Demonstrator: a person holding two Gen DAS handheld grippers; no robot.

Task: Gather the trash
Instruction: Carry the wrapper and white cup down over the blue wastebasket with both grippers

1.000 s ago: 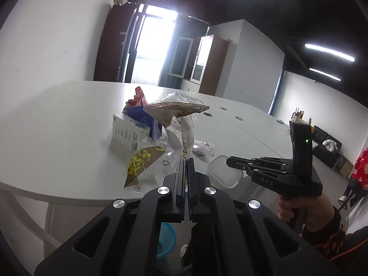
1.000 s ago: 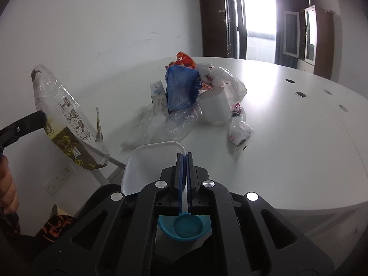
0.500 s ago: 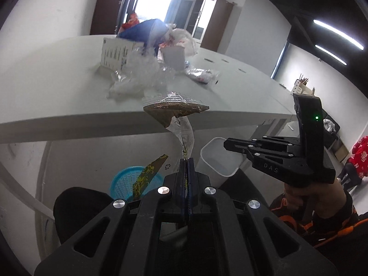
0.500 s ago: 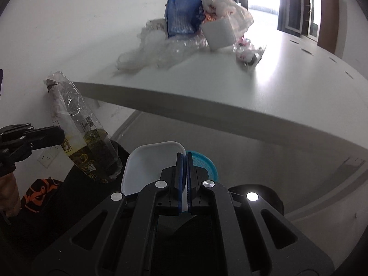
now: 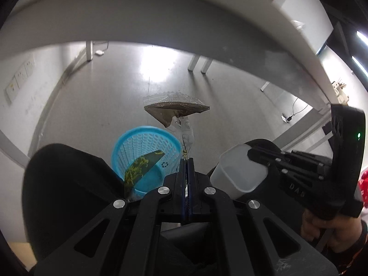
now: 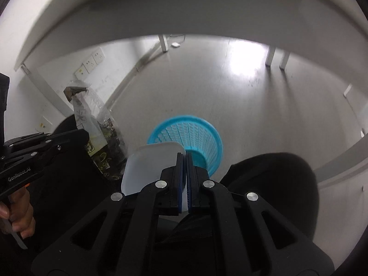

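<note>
My left gripper (image 5: 186,161) is shut on a crumpled clear plastic wrapper (image 5: 176,112) with a dark, yellow-patterned part; it hangs above and beside a blue mesh waste basket (image 5: 145,151) on the floor. My right gripper (image 6: 185,156) is shut on the rim of a translucent white plastic container (image 6: 151,165), held just above the same basket (image 6: 191,135). The right wrist view shows the left gripper (image 6: 76,138) with the wrapper (image 6: 96,126) at the left. The left wrist view shows the right gripper (image 5: 253,155) with the container (image 5: 237,172).
The white table's edge and underside (image 5: 161,23) arch overhead in both views. Table legs (image 5: 197,63) stand on the grey floor. Wall sockets (image 6: 92,62) sit on the left wall. The person's dark-clothed knees (image 5: 69,184) flank the basket.
Both grippers have dropped from table height to below the table edge, carrying the wrapper and the container down over the blue basket. The trash pile on the table is out of view.
</note>
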